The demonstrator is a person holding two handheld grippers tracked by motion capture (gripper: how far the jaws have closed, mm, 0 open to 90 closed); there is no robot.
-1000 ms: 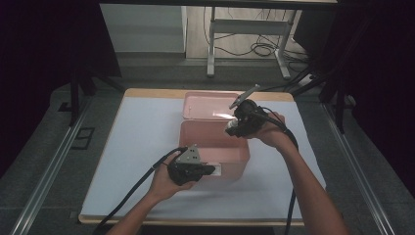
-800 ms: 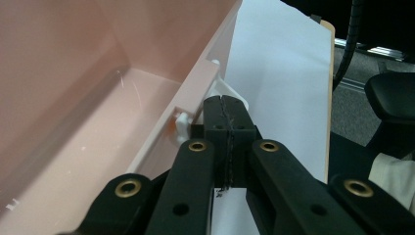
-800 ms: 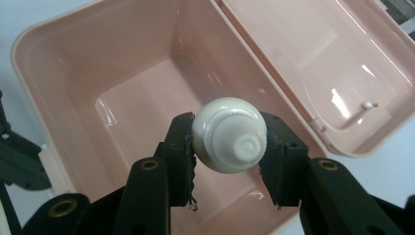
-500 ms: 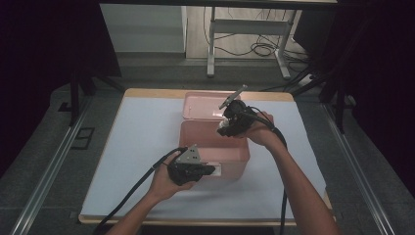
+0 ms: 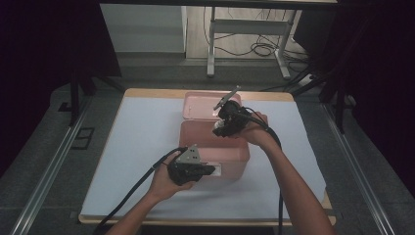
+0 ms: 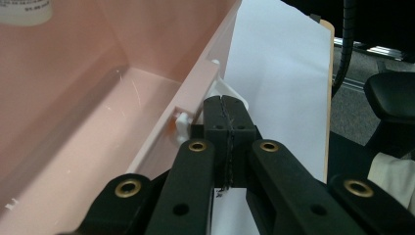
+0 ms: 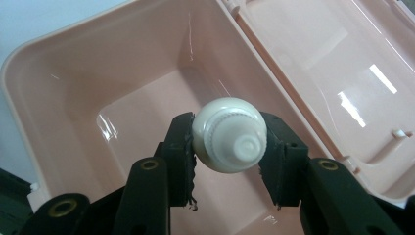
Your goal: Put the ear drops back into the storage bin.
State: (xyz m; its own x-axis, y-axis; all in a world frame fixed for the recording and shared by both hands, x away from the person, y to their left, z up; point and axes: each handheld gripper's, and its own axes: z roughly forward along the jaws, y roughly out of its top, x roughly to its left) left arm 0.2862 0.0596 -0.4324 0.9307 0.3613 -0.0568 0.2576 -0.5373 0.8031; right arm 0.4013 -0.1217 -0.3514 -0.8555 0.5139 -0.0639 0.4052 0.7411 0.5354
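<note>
Nearest the person, the left gripper sits at the front wall of the pink box, its jaws fully closed; in the left gripper view its pads meet with no gap, just beside the box's front rim and over a small white latch tab there. Whether they pinch that tab or only rest against it I cannot tell, but the hand reads as steadying the box. The box itself stands on the white sheet that covers the desk, open and, as far as the right gripper view shows, with nothing lying on its floor. Above the box's back half the right gripper is about half open and clamped on a white bottle, held by its sides with the capped end pointing toward the gripper's camera and the pink interior directly beneath it. Beyond the box, its lid lies flat and open, touching the box's far edge. Judged from this, the opening of the box and the pick-up of the bottle are done, and the bottle is positioned over the box but not yet inside. What seems left is lowering it in, letting go, and probably closing the lid.
</note>
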